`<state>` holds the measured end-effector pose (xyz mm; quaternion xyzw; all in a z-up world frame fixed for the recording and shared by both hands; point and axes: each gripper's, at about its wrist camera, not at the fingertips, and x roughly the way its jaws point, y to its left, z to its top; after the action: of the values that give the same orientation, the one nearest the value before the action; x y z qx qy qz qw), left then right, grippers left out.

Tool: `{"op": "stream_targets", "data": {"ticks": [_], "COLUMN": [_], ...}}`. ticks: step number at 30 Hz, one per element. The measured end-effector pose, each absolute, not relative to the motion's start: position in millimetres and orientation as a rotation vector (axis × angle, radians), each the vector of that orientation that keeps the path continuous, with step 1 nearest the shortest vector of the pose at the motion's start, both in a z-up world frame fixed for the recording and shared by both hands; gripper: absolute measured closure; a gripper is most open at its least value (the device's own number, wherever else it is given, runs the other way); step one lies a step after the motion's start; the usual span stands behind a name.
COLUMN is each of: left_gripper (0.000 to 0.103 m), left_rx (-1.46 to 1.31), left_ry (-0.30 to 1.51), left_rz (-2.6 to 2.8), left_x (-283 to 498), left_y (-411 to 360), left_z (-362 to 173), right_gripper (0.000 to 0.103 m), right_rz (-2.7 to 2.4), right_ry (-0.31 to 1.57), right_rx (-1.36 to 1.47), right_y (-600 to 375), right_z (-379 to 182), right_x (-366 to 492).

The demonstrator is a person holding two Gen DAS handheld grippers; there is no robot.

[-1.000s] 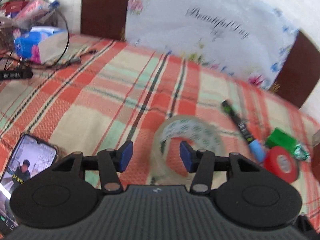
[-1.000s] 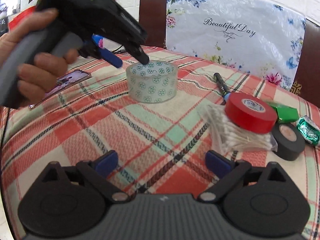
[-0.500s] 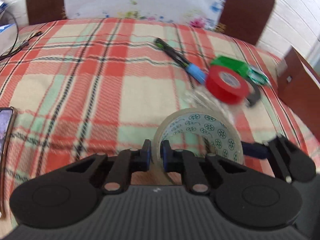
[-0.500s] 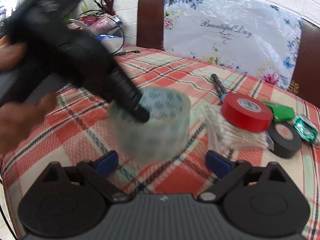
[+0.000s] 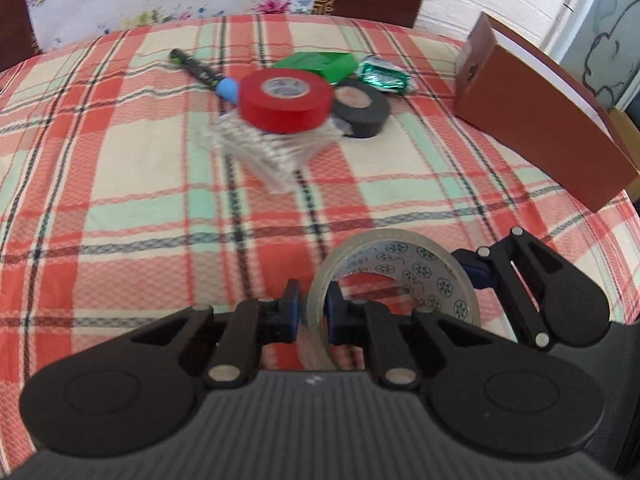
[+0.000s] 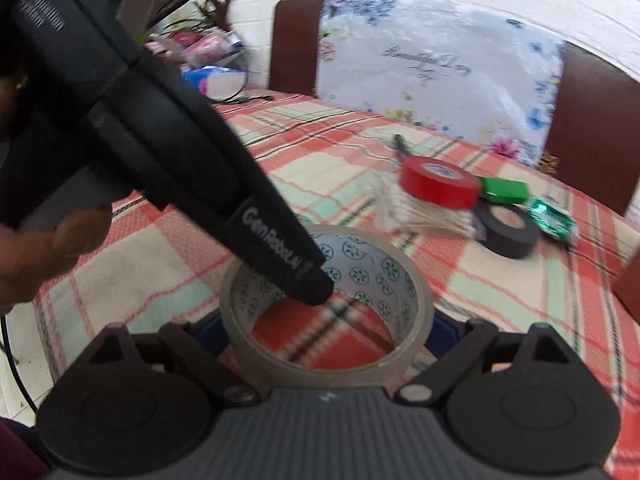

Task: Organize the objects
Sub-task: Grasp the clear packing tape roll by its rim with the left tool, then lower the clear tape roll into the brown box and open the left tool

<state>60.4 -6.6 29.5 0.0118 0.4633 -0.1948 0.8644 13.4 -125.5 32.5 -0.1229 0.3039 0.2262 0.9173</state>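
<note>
Clear packing tape, a wide roll with a cardboard core printed in small green flower rings (image 5: 394, 280), is the thing in hand. It sits low over the red, cream and mint plaid tablecloth (image 5: 120, 184), near its front edge; whether it touches the cloth cannot be told.

The left gripper (image 5: 311, 312) has its two blue-padded fingers pressed together on the roll's near wall, one pad inside the core and one outside, pinching the wall between them. The right gripper (image 6: 326, 332) has been narrowing its jaws, and its fingers stand spread wide on either side of the same roll, the blue pads just beside the outer wall; contact cannot be confirmed. It looks like a handover from left to right.

The roll should be light and stiff, a rigid hoop that will not crush. Its outer face is smooth film and probably slippery, so a squeeze across the full width could let it pop out; the wall pinch seems safer.

Beyond the roll, well apart, lie a red roll of electrical tape (image 5: 286, 100) resting on a clear packet of cotton swabs (image 5: 272, 148), with a black tape roll (image 5: 362, 108) just beside them. A brown cardboard box (image 5: 536, 120) stands to their right.
</note>
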Motion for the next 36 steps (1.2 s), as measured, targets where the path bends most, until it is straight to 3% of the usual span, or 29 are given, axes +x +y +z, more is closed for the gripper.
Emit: {"op": "stream_targets", "data": {"ticks": [17,27,36], "left_gripper": [0.084,0.082,0.077], "left_rx": [0.185,0.115,0.146], "left_ry": [0.602,0.71,0.711], "left_rz": [-0.666,-0.675,-0.668], "left_x": [117.4,187.9,176.7], "left_y": [-226.4,-288.7,-286.7], "left_z": [145.3,112.0,101.5], "right_gripper": [0.01,0.01,0.01], "right_rz": [-0.015,-0.129,-0.146], "right_ry": [0.263,0.329,0.378], "right_rx": [-0.171,-0.04,-0.017], "right_y": [-289.3,-374.9,-380.2], "right_z": [118.7,118.3,101.0], "right_x": [36.3,116.7,132.9]}}
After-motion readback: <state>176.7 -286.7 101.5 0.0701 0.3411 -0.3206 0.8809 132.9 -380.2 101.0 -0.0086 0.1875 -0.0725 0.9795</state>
